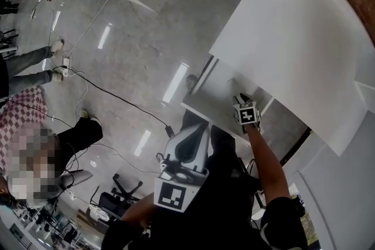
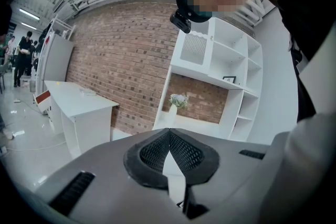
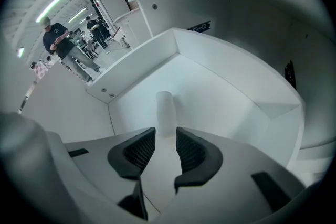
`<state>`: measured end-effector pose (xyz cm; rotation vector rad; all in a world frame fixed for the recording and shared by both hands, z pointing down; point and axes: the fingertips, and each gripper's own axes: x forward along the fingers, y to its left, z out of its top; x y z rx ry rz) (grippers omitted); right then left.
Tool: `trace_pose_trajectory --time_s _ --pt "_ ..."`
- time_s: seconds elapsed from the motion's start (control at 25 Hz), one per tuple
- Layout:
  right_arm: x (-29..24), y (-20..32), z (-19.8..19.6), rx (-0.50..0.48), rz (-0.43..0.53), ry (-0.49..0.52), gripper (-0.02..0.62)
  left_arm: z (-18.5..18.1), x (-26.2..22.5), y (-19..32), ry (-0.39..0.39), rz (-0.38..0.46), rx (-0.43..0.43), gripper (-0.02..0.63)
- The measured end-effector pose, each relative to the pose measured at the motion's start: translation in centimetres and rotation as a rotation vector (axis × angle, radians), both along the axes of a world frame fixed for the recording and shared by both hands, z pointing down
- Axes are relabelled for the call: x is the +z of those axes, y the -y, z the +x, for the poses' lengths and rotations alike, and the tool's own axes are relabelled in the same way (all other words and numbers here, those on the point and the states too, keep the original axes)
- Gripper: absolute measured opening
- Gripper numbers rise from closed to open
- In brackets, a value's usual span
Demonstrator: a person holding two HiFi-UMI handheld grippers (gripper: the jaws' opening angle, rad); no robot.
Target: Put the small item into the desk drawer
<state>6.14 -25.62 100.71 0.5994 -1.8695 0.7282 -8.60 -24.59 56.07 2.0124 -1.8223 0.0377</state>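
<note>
A small white cylindrical item (image 3: 166, 110) lies on the floor of the open white desk drawer (image 3: 226, 68). My right gripper (image 3: 166, 143) points steeply down into the drawer, its jaws open with the item running between the pads and a thin gap on each side. In the head view the right gripper (image 1: 242, 100) reaches into the drawer (image 1: 214, 93) under the white desk (image 1: 293, 44). My left gripper (image 1: 188, 146) hangs lower and nearer to me, off the desk. Its pads (image 2: 169, 138) meet at the tips, shut with nothing in them.
Cables (image 1: 111, 93) and a power strip run over the grey floor. People stand at the left (image 1: 35, 67), and a chair base (image 1: 126, 187) sits below. Ahead of the left gripper are a second white desk (image 2: 79, 105), a shelf unit (image 2: 226, 76) and a flower vase (image 2: 177, 102).
</note>
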Motion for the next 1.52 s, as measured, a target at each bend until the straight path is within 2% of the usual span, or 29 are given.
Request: trace_pose_trajectory --time_s 0.16,0.36,0.68,0.84,0.96,1.2,1.52 --pt "-1.5 -0.3 -0.2 0.001 0.013 0.023 0.14 0.3 -0.9 -1.0 0.007 0.02 -0.002 0.025" --pt "-5.9 -1.2 -0.8 0.013 0.042 0.106 0.12 1.1 -3.4 -3.0 0.024 0.06 -0.011 0.025" --pt "-16.6 -2.5 -0.6 -0.026 0.151 0.263 0.017 4.7 -8.5 -7.1 0.034 0.14 -0.018 0.025" --pt "-23.4 -4.4 0.9 0.006 0.202 0.362 0.015 6.2 -11.9 -10.4 0.107 0.187 -0.023 0.025" --pt "-28.4 -3.8 1.7 0.037 0.266 0.427 0.014 6.9 -13.6 -11.9 0.112 0.197 -0.054 0.025" --pt "-37.6 -3.3 3.1 0.115 0.437 0.53 0.014 7.5 -15.0 -14.3 0.144 0.231 -0.057 0.025" --pt "-47.0 -6.1 2.8 0.176 0.571 0.599 0.014 5.1 -17.7 -14.5 0.134 0.302 -0.035 0.025"
